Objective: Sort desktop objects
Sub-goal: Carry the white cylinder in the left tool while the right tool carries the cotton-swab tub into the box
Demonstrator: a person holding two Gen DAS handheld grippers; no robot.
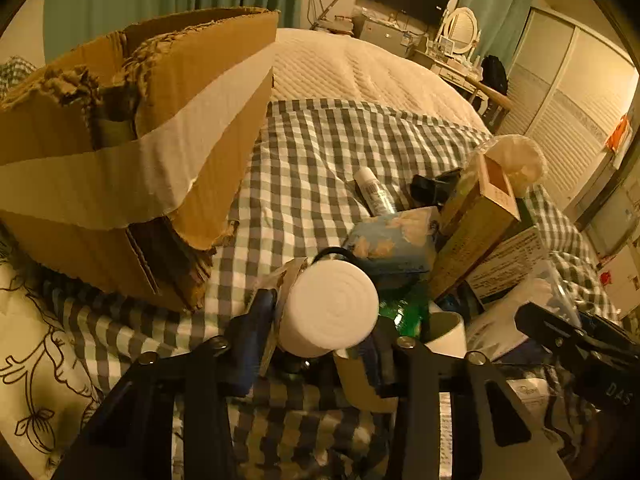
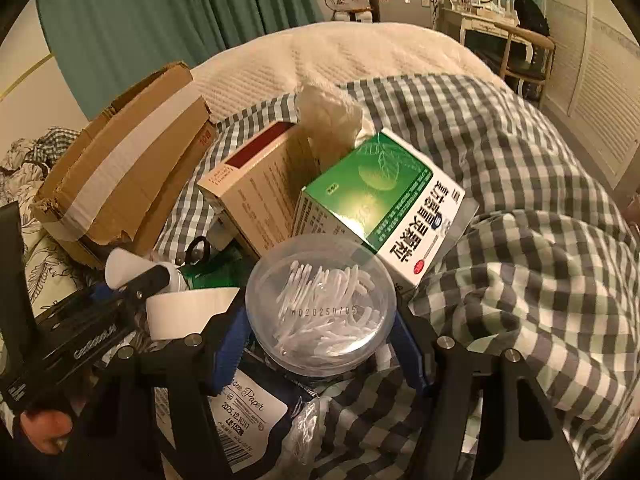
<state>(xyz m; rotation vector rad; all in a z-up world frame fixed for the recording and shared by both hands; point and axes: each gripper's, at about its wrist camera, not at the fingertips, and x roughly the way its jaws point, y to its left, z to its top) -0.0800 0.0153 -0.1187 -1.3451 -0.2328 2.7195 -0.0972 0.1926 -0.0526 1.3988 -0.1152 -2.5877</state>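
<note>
My left gripper (image 1: 320, 320) is shut on a white cylinder (image 1: 330, 308), a rolled pad seen end-on, held above the checked cloth. It also shows in the right wrist view (image 2: 124, 268) at the left. My right gripper (image 2: 320, 328) is shut on a clear round tub of white floss picks (image 2: 320, 304). A torn cardboard box (image 1: 132, 148) with white tape stands at the left; it also shows in the right wrist view (image 2: 120, 176). A pile of objects lies between the grippers.
The pile holds a green medicine box (image 2: 384, 204), a tan box (image 2: 260, 188), a white cup (image 2: 188, 312), a blue sponge (image 1: 394, 240), a white spray bottle (image 1: 374, 192) and a green bottle (image 1: 406, 312). All sit on a checked cloth (image 2: 520, 184) over a bed.
</note>
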